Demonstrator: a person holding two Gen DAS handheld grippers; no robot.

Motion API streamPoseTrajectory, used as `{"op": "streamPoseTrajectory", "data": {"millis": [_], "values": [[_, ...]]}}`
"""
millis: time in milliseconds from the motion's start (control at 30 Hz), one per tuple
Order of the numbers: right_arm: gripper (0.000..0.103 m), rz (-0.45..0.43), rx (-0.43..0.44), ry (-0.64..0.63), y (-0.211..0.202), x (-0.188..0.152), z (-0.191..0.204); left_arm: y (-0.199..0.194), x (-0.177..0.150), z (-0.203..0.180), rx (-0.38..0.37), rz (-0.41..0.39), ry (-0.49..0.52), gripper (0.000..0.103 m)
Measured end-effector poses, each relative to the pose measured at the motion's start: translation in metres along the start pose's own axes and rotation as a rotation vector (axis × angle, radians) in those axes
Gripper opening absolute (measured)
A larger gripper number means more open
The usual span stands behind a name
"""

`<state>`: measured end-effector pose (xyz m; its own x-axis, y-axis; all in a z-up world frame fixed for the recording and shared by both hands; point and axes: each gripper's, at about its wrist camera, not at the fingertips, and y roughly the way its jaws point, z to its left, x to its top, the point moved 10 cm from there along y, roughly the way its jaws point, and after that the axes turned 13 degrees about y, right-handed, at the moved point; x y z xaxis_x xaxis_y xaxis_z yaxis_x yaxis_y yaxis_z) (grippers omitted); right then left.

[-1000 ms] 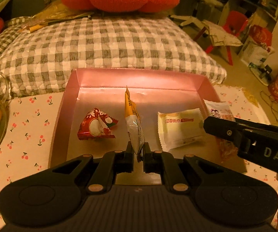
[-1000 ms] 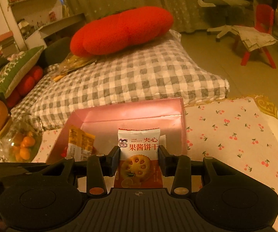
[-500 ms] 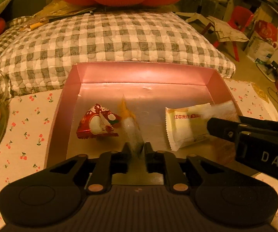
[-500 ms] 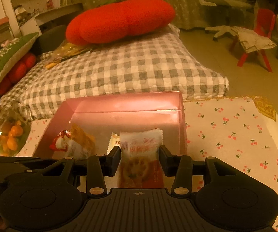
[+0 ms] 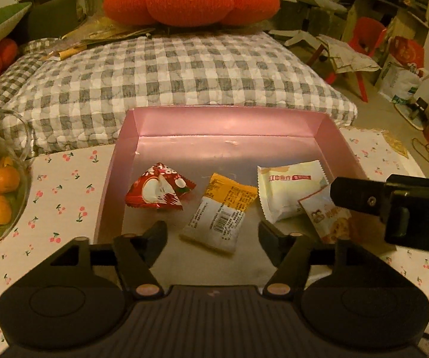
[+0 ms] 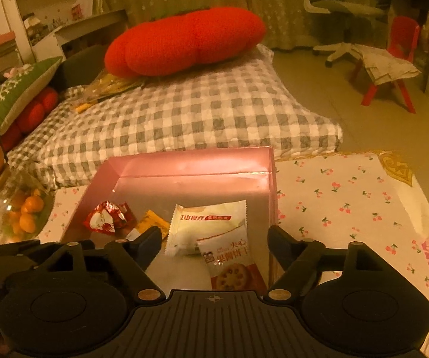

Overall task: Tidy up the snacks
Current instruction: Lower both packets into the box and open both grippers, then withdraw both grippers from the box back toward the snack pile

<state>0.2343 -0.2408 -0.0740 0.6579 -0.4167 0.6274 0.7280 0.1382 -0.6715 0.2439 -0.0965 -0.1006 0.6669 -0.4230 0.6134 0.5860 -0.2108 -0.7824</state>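
Both grippers, left [image 5: 213, 231] & right [image 6: 211, 246], jaws opening, hold nothing; yellow snack packet [image 5: 221, 212] & biscuit packet [image 6: 233, 264] lie loose in pink tray [image 5: 229, 120]. Packets light, crinkly, slippery; pinch at sealed edge.

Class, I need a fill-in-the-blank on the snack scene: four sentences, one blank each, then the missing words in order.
1. All the snack packets lie inside the ______ box.
2. The box holds ______ snack packets in all.
3. The biscuit packet partly overlaps the ______ packet.
4. The glass bowl beside the box holds small ______ fruits.

Missing words: pink; four; white; orange
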Motion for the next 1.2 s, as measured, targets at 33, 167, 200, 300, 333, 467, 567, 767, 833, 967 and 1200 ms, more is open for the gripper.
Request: {"op": "streamPoseTrajectory", "data": {"millis": [33,167,200,300,333,467,567,767,833,967,1200], "values": [[0.082,-0.003,0.0,0.0,-0.003,0.001,0.0,-0.003,0.0,0.0,0.002,-0.005,0.002,0.071],[0.085,-0.017,0.003,-0.006,-0.019,0.002,0.004,-0.013,-0.003,0.0,0.002,-0.016,-0.007,0.08],[0.086,-0.021,0.007,-0.007,-0.022,0.003,0.005,-0.016,-0.004,0.0,0.002,-0.019,-0.01,0.081],[0.088,-0.032,0.014,-0.015,-0.035,0.003,0.009,-0.025,-0.007,0.0,0.003,-0.027,-0.021,0.085],[0.088,-0.034,0.016,-0.018,-0.039,0.003,0.011,-0.028,-0.008,0.0,0.002,-0.03,-0.025,0.085],[0.089,-0.041,0.017,-0.034,-0.053,0.0,0.016,-0.041,-0.012,-0.001,0.003,-0.044,-0.034,0.09],[0.091,-0.045,0.016,-0.039,-0.063,-0.004,0.018,-0.049,-0.017,0.0,0.009,-0.048,-0.033,0.092],[0.092,-0.046,0.022,-0.064,-0.08,-0.017,0.024,-0.066,-0.031,0.005,0.015,-0.057,-0.054,0.097],[0.092,-0.047,0.023,-0.075,-0.085,-0.022,0.025,-0.072,-0.036,0.007,0.019,-0.058,-0.06,0.098],[0.092,-0.033,0.017,-0.083,-0.094,-0.034,0.026,-0.081,-0.048,0.013,0.037,-0.054,-0.069,0.1],[0.092,-0.008,0.013,-0.113,-0.107,-0.06,0.026,-0.094,-0.074,0.021,0.048,-0.044,-0.099,0.101]]}}
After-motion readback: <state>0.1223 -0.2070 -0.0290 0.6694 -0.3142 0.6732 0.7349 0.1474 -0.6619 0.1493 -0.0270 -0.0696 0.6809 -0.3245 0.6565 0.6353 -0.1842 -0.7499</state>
